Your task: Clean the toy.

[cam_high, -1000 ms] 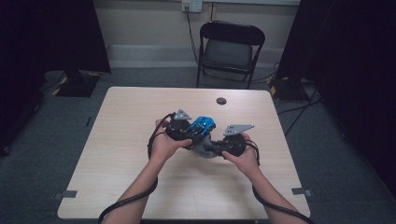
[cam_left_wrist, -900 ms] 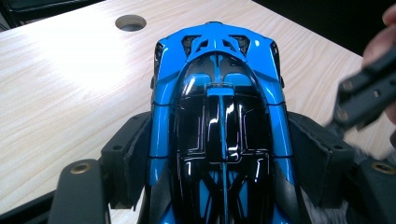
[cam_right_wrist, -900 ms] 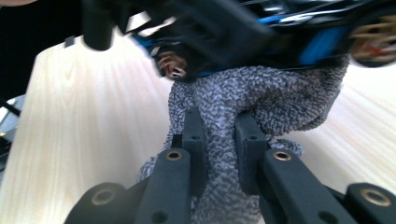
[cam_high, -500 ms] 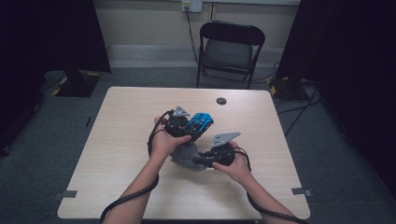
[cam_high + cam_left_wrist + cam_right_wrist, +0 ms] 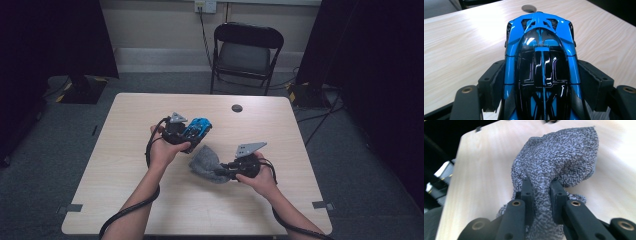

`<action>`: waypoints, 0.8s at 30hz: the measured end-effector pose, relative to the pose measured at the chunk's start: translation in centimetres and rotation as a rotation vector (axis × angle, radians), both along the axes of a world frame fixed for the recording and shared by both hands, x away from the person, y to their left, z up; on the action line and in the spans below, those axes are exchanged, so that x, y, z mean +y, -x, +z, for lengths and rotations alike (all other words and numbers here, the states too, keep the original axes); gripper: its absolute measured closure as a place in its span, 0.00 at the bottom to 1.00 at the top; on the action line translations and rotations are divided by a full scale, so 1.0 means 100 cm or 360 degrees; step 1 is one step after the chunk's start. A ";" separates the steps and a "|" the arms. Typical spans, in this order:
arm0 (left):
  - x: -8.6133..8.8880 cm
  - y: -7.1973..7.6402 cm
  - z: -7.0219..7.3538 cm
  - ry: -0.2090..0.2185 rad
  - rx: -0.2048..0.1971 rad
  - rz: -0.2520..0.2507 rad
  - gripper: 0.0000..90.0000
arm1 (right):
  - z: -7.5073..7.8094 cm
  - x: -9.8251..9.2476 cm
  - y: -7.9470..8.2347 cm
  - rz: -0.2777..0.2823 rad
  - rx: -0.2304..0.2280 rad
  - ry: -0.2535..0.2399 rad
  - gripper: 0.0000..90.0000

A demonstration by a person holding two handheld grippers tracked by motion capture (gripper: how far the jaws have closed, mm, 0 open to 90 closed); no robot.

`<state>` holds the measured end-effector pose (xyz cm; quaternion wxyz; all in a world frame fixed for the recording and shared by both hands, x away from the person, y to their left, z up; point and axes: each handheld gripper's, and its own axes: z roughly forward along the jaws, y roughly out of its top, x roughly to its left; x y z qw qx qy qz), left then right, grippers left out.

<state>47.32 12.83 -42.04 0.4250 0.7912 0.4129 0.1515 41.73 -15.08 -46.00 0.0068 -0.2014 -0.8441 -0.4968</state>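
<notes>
Pale wood-grain bench (image 5: 125,165) carries both hands: the left hand-held gripper (image 5: 541,82) clamps a glossy blue and black toy car (image 5: 540,62) by its flanks; just right of the car, the right hand-held gripper (image 5: 541,192) pinches a bunched grey terry cloth (image 5: 559,157) lying on the bench

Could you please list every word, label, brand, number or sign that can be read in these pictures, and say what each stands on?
None can be read.
Blue toy car: glossy blue and black panels, no lettering or number visible.
Grey cloth: plain, no tag visible.
Table: bare wood grain, no writing.
Wall outlet: too small to show any marking.
</notes>
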 end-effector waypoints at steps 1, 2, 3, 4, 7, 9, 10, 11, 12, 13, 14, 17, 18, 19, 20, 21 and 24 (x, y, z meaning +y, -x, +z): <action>0.004 0.000 -0.002 -0.0013 0.0003 0.0007 0.31 | 0.002 -0.008 -0.004 -0.0054 -0.0005 -0.0009 0.85; 0.004 0.000 -0.002 -0.0013 0.0003 0.0007 0.31 | 0.003 -0.012 -0.006 -0.0085 -0.0008 -0.0017 0.85; 0.009 0.000 -0.004 -0.0024 0.0006 0.0023 0.31 | 0.004 -0.017 -0.008 -0.0108 -0.0004 -0.0025 0.85; 0.011 0.000 -0.005 -0.0024 0.0005 0.0031 0.31 | 0.005 -0.022 -0.010 -0.0146 -0.0013 -0.0026 0.85; 0.018 0.000 -0.009 -0.0040 0.0015 0.0061 0.31 | 0.006 -0.037 -0.016 -0.0247 -0.0025 -0.0026 0.85; 0.023 0.000 -0.012 -0.0054 0.0021 0.0079 0.31 | 0.005 -0.046 -0.020 -0.0315 -0.0031 -0.0007 0.84; 0.026 0.000 -0.014 -0.0062 0.0019 0.0085 0.31 | 0.004 -0.051 -0.022 -0.0362 -0.0040 0.0006 0.84; 0.028 0.000 -0.015 -0.0060 0.0026 0.0098 0.31 | 0.003 -0.057 -0.024 -0.0382 -0.0033 0.0008 0.84; 0.028 0.000 -0.015 -0.0060 0.0026 0.0098 0.31 | 0.003 -0.057 -0.024 -0.0382 -0.0033 0.0008 0.84; 0.032 0.000 -0.018 -0.0072 0.0028 0.0107 0.31 | 0.000 -0.069 -0.028 -0.0469 -0.0037 0.0004 0.84; 0.032 0.000 -0.018 -0.0072 0.0028 0.0107 0.31 | 0.000 -0.073 -0.029 -0.0489 -0.0031 -0.0009 0.84; 0.040 -0.001 -0.024 -0.0092 0.0047 0.0140 0.31 | -0.002 -0.086 -0.033 -0.0563 -0.0043 -0.0005 0.84; 0.042 -0.001 -0.026 -0.0091 0.0056 0.0152 0.31 | -0.003 -0.089 -0.034 -0.0584 -0.0057 0.0014 0.84; 0.044 -0.001 -0.028 -0.0103 0.0059 0.0154 0.31 | -0.004 -0.092 -0.035 -0.0600 -0.0062 0.0027 0.84; 0.045 -0.001 -0.029 -0.0117 0.0067 0.0156 0.31 | -0.005 -0.095 -0.036 -0.0612 -0.0065 0.0035 0.84; 0.047 -0.001 -0.031 -0.0117 0.0066 0.0161 0.31 | -0.005 -0.098 -0.037 -0.0632 -0.0069 0.0038 0.84; 0.052 -0.002 -0.036 -0.0125 0.0083 0.0180 0.31 | -0.007 -0.105 -0.039 -0.0677 -0.0080 0.0047 0.84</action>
